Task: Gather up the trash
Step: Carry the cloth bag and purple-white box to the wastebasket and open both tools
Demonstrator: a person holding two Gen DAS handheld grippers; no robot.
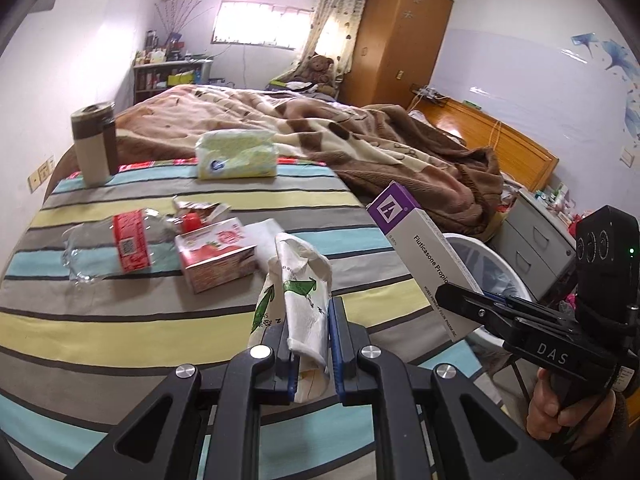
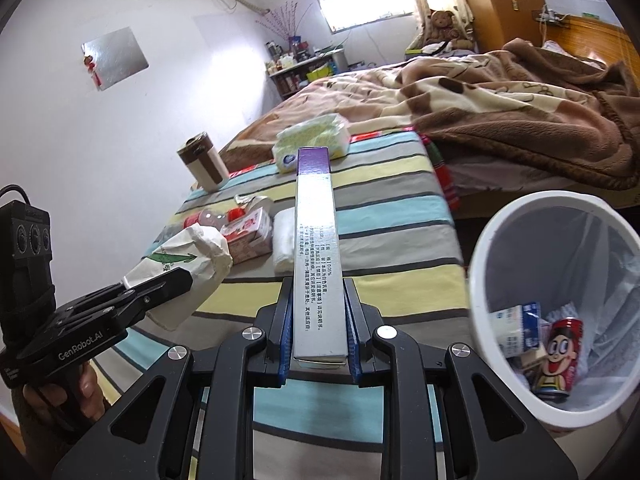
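Observation:
My left gripper is shut on a crumpled white paper bag with green arrows, held above the striped bedsheet. My right gripper is shut on a long white medicine box with a purple end, which points up and away. Each gripper shows in the other view: the right gripper with the box, the left gripper with the bag. A white bin stands beside the bed at the right, lined with a clear bag and holding a red can and a carton.
On the sheet lie a crushed plastic bottle, a red drink carton, a white tissue wad and a torn wrapper. Farther back stand a tumbler and a tissue pack. A brown blanket covers the rest of the bed.

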